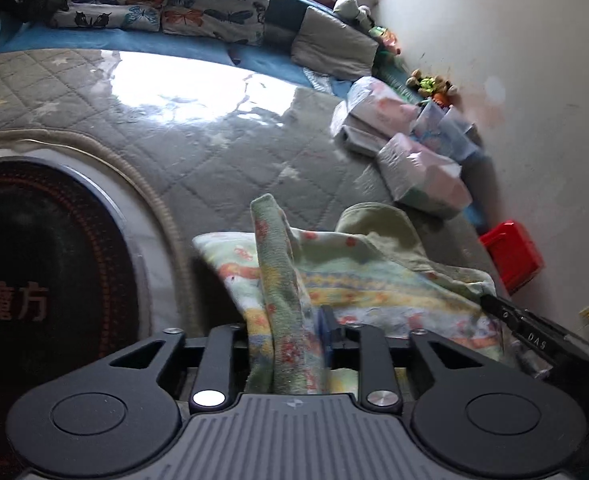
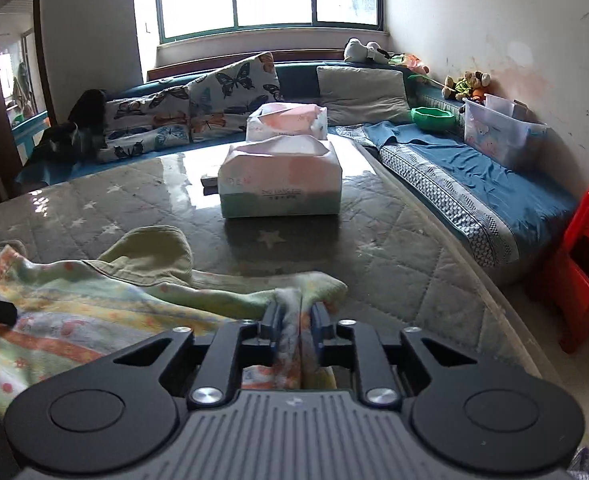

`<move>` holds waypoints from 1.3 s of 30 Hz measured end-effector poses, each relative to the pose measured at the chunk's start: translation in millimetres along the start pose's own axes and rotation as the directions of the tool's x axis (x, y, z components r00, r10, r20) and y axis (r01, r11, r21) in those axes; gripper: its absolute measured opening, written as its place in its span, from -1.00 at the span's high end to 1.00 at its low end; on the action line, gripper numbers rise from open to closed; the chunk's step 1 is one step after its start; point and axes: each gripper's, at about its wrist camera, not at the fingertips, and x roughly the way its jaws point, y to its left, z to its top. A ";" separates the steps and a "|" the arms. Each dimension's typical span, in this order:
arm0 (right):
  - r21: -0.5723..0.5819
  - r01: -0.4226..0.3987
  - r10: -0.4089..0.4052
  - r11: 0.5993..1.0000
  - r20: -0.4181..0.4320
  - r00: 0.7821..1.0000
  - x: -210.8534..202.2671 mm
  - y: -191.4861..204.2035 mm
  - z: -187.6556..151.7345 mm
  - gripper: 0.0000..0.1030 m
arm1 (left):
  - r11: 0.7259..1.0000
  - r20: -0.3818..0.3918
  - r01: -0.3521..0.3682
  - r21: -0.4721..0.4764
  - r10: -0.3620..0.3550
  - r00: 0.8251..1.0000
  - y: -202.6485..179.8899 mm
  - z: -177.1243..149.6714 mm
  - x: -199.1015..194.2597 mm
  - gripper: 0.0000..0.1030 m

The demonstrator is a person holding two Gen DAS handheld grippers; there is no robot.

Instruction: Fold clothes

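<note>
Two tissue packs (image 2: 280, 182) on table (image 2: 394, 248) | clear bin (image 2: 502, 136): contents unclear

Fuzzy terry towel (image 2: 94, 312); glossy quilted tabletop (image 2: 374, 240)

Both wrist cams low over quilted table (image 2: 394, 248), close on shared pastel towel (image 1: 374, 276).
</note>
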 end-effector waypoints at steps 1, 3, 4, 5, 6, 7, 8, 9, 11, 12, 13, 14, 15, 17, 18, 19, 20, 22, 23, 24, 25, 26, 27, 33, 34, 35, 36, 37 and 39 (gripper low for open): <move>-0.002 0.002 -0.002 1.000 0.009 1.000 -0.4 -0.4 0.4 0.63 | 1.000 0.012 -0.019 0.010 0.019 1.000 -0.1 0.9 -2.0 0.23; -0.011 -0.003 0.004 1.000 0.035 0.999 -3.1 0.5 3.9 0.55 | 0.998 0.049 -0.055 0.040 0.053 0.997 -1.4 4.9 -8.4 0.19; -0.010 -0.014 0.014 1.000 0.044 0.999 -4.3 1.8 5.5 0.52 | 0.996 0.065 -0.068 0.049 0.065 0.996 -1.5 7.5 -11.4 0.13; -0.007 -0.036 0.037 0.999 0.048 0.998 -4.7 4.0 8.1 0.52 | 0.996 0.078 -0.075 0.047 0.071 0.994 -1.3 10.9 -13.3 0.13; -0.005 -0.069 0.069 0.998 0.043 0.997 -3.5 7.5 10.1 0.52 | 0.996 0.089 -0.078 0.047 0.073 0.993 -1.7 14.0 -14.7 0.13; -0.007 -0.096 0.096 0.995 0.038 0.995 -2.3 11.9 10.5 0.51 | 0.996 0.095 -0.070 0.050 0.065 0.993 -3.4 16.3 -14.4 0.17; -0.010 -0.122 0.122 0.993 0.032 0.992 -0.6 16.7 10.9 0.51 | 0.997 0.099 -0.060 0.054 0.055 0.994 -5.6 18.2 -13.9 0.17; -0.015 -0.144 0.144 0.990 0.023 0.989 2.5 22.5 10.8 0.51 | 0.997 0.096 -0.046 0.060 0.040 0.995 -9.1 19.0 -12.0 0.17; -0.028 -0.185 0.185 0.982 0.005 0.983 8.7 34.3 10.8 0.51 | 0.997 0.085 -0.015 0.075 0.009 0.996 -17.6 19.4 -5.1 0.26; -0.040 -0.195 0.195 0.980 -0.003 0.981 12.7 40.5 10.7 0.51 | 0.996 0.082 -0.012 0.084 0.005 0.997 -20.9 19.0 -2.5 0.32; -0.045 -0.198 0.198 0.979 -0.011 0.980 17.1 45.0 10.7 0.51 | 0.996 0.079 -0.008 0.092 0.001 0.997 -24.1 18.5 0.2 0.32; -0.048 -0.200 0.199 0.979 -0.019 0.980 21.3 48.3 10.4 0.51 | 0.995 0.076 -0.004 0.100 -0.003 0.997 -27.4 18.1 2.8 0.32; -0.049 -0.199 0.197 0.979 -0.029 0.980 24.9 48.8 9.5 0.51 | 0.994 0.073 -0.001 0.108 -0.007 0.997 -30.7 17.7 5.5 0.32; -0.051 -0.196 0.193 0.979 -0.047 0.980 32.2 49.9 7.5 0.50 | 0.993 0.079 -0.020 0.118 0.011 0.997 -33.1 18.2 6.7 0.32; -0.051 -0.195 0.192 0.979 -0.054 0.980 35.3 50.2 6.7 0.49 | 0.991 0.089 -0.044 0.125 0.033 0.996 -32.2 19.2 5.4 0.32; -0.049 -0.197 0.194 0.979 -0.053 0.980 37.1 49.4 6.2 0.48 | 0.989 0.099 -0.070 0.130 0.057 0.993 -30.6 20.3 3.5 0.32; -0.048 -0.200 0.198 0.979 -0.048 0.979 38.2 47.9 5.7 0.46 | 0.987 0.108 -0.092 0.133 0.078 0.991 -29.0 21.5 2.0 0.32; -0.050 -0.204 0.202 0.978 -0.047 0.978 36.1 47.3 6.9 0.33 | 0.990 0.104 -0.073 0.124 0.061 0.993 -27.2 23.7 0.5 0.32; -0.053 -0.208 0.205 0.977 -0.046 0.978 33.9 47.3 7.3 0.20 | 0.992 0.098 -0.049 0.119 0.037 0.994 -27.3 24.5 0.1 0.32; -0.059 -0.216 0.214 0.975 -0.044 0.976 29.4 48.0 7.0 0.18 | 0.993 0.086 -0.015 0.115 0.005 0.996 -29.0 24.3 0.8 0.32; -0.065 -0.225 0.222 0.972 -0.042 0.974 25.0 48.6 6.7 0.17 | 0.993 0.070 0.016 0.113 -0.024 0.997 -31.4 23.5 2.4 0.32; -0.070 -0.233 0.230 0.970 -0.042 0.972 20.6 49.4 6.2 0.14 | 0.993 0.055 0.040 0.111 -0.047 0.997 -33.9 22.1 4.6 0.32; -0.074 -0.240 0.237 0.968 -0.047 0.970 16.2 50.6 5.1 0.10 | 0.992 0.040 0.051 0.112 -0.056 0.998 -36.7 19.1 7.9 0.32; -0.121 -0.259 0.253 0.958 -0.066 0.965 -12.2 58.6 -10.0 -0.02 | 0.985 -0.012 0.088 0.146 -0.087 0.996 -50.7 -2.4 15.6 0.28; -0.125 -0.261 0.254 0.957 -0.069 0.965 -17.2 59.5 -13.2 -0.02 | 0.984 -0.013 0.091 0.154 -0.090 0.996 -51.5 -6.4 13.5 0.28; -0.130 -0.263 0.256 0.956 -0.071 0.964 -22.1 60.4 -16.4 -0.02 | 0.982 -0.013 0.094 0.161 -0.093 0.996 -52.2 -10.5 11.1 0.28; -0.135 -0.264 0.256 0.955 -0.073 0.964 -27.0 61.4 -19.7 -0.02 | 0.981 -0.015 0.098 0.168 -0.097 0.995 -52.4 -15.4 7.7 0.28; -0.143 -0.262 0.253 0.954 -0.075 0.965 -31.3 62.5 -23.4 -0.02 | 0.979 -0.018 0.100 0.175 -0.098 0.995 -52.2 -20.3 4.2 0.28; -0.164 -0.249 0.238 0.955 -0.080 0.968 -38.7 65.1 -31.8 -0.02 | 0.976 -0.020 0.095 0.194 -0.093 0.995 -51.5 -30.7 -2.5 0.27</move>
